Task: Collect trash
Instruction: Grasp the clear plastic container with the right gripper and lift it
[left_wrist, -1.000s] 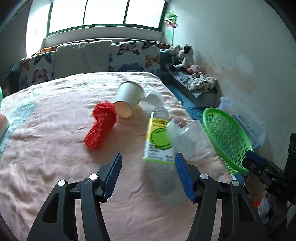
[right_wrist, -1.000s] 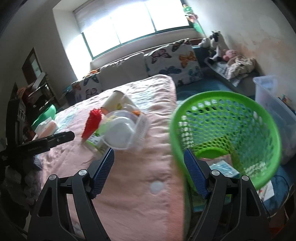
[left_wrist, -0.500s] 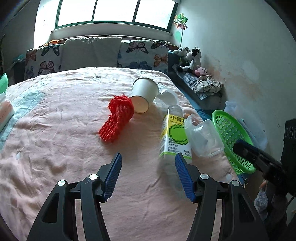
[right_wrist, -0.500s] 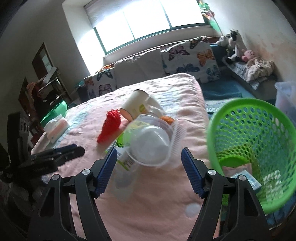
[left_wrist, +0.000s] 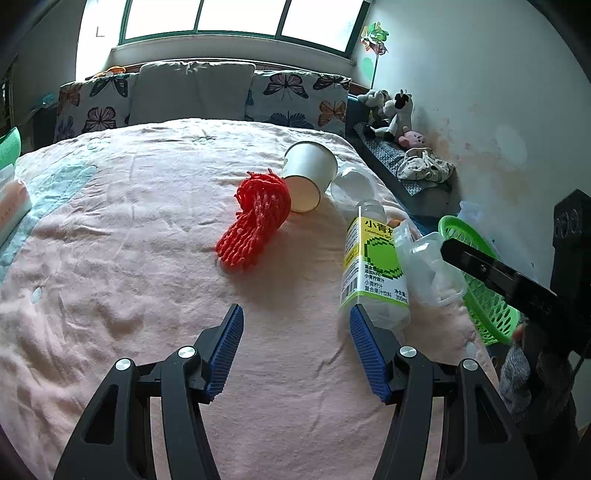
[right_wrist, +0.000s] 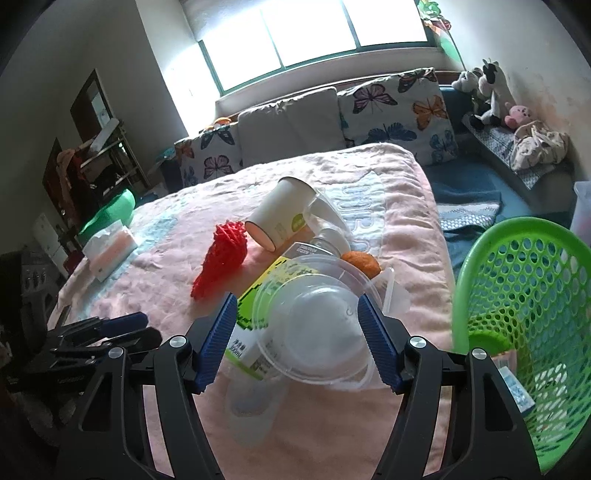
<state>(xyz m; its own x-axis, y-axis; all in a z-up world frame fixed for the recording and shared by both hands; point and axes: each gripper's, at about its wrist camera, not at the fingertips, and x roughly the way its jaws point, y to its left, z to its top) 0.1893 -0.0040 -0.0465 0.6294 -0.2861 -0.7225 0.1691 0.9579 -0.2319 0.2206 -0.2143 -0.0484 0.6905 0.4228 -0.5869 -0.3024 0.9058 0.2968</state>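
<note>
You are working in a lived-in bedroom of a home. A bed (left_wrist: 147, 258) under a pink sheet is filling most of your view, with butterfly-print pillows (right_wrist: 402, 110) and a plain grey cushion (left_wrist: 192, 92) leaning along its head beneath a wide window (right_wrist: 314, 29). Stuffed animals (right_wrist: 484, 92) are sitting on a low bench (left_wrist: 399, 162) against a stained wall, and crumpled clothing (left_wrist: 424, 166) is lying beside them.
</note>
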